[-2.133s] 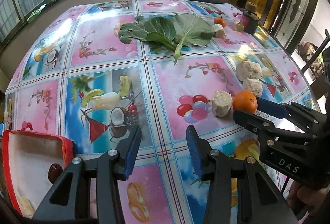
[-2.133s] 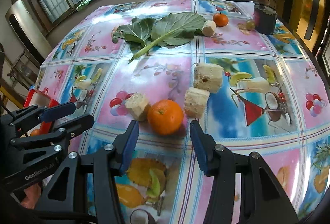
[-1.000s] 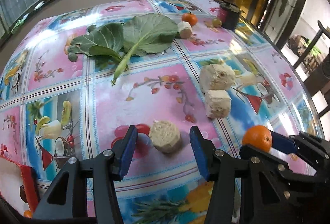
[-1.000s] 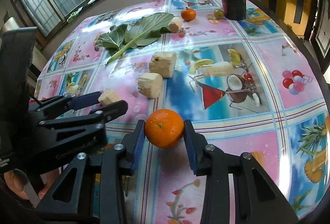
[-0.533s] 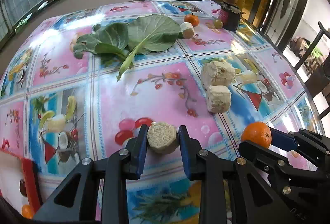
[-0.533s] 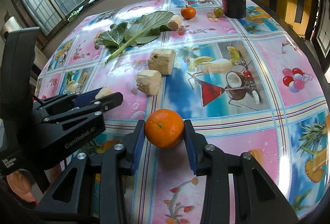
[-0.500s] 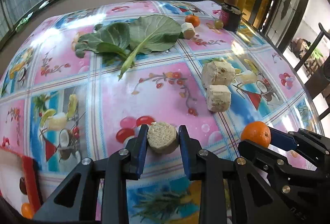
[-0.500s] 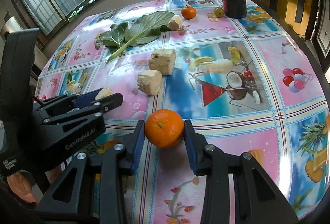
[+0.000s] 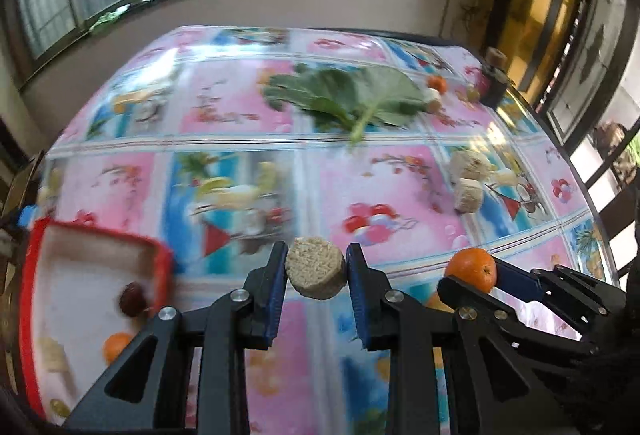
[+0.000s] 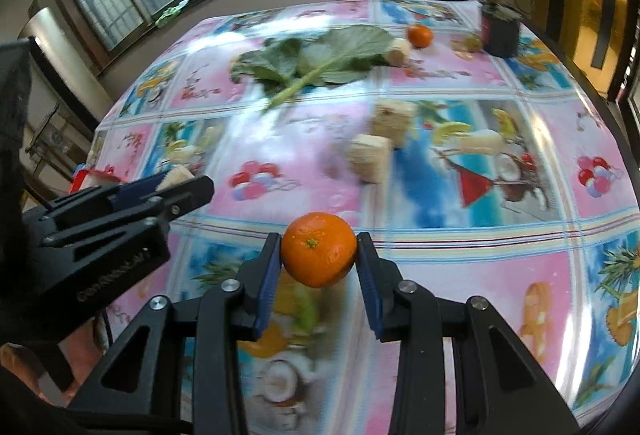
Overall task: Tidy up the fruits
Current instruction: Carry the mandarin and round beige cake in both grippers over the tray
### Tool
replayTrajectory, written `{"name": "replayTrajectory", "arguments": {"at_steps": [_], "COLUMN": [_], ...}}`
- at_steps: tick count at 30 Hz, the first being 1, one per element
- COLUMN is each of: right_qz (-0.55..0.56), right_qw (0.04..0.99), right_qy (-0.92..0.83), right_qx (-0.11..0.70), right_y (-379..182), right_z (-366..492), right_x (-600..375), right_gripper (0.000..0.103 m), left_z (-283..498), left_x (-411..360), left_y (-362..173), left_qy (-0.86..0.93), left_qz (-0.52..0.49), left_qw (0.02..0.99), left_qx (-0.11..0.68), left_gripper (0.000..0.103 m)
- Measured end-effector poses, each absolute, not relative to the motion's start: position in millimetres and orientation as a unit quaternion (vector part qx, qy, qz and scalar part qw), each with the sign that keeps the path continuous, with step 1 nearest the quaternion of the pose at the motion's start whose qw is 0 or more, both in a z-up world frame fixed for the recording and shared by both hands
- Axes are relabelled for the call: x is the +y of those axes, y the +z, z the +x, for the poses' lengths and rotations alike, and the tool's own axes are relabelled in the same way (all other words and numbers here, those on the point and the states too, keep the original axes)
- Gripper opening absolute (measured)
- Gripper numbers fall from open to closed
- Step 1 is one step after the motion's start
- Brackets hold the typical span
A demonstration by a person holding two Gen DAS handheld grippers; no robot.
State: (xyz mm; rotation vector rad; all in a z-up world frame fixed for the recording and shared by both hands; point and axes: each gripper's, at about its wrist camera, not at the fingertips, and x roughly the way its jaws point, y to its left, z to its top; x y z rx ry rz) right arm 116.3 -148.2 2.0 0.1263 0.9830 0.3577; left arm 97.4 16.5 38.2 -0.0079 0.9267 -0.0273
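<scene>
My left gripper [image 9: 316,267] is shut on a round beige chunk [image 9: 315,267] and holds it above the table, right of the red-rimmed tray [image 9: 156,247]. The tray holds a dark red fruit [image 9: 131,299], a small orange [image 9: 116,347] and a pale piece. My right gripper [image 10: 319,249] is shut on an orange [image 10: 319,249], lifted off the table; it also shows in the left wrist view [image 9: 472,269]. The left gripper shows at the left of the right wrist view [image 10: 176,183].
Two beige chunks [image 10: 370,157] [image 10: 392,123] lie mid-table. Big green leaves [image 10: 316,61], a small beige piece [image 10: 398,53], a small orange [image 10: 419,35], a green fruit [image 10: 472,43] and a dark jar [image 10: 500,27] sit at the far side.
My left gripper has lifted the beige chunk and swung left toward the tray. My right gripper keeps hold of the orange and has moved with it.
</scene>
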Motion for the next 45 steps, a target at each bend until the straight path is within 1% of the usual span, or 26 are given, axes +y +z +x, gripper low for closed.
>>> {"name": "replayTrajectory", "arguments": {"at_steps": [11, 20, 29, 45], "right_qz": [0.028, 0.005, -0.021, -0.055], "right_qw": [0.857, 0.844, 0.833, 0.815], "right_qy": [0.236, 0.286, 0.316, 0.331], "right_qx": [0.456, 0.454, 0.454, 0.472], "right_y": [28.2, 40.5, 40.2, 22.6], "right_z": [96.6, 88.7, 77.6, 68.8], "right_x": [-54.1, 27.8, 90.2, 145.7], "right_gripper": [0.039, 0.039, 0.039, 0.039], "left_z": [54.0, 26.2, 7.4, -9.4], "left_x": [115.1, 179.1, 213.5, 240.4], "left_y": [56.7, 52.6, 44.7, 22.9], "left_qy": [0.068, 0.118, 0.145, 0.156], "left_qz": [-0.031, -0.050, -0.058, -0.072], "left_qw": [0.896, 0.889, 0.882, 0.870], "left_qx": [0.437, 0.440, 0.444, 0.463], "left_gripper": [0.029, 0.029, 0.029, 0.029]}}
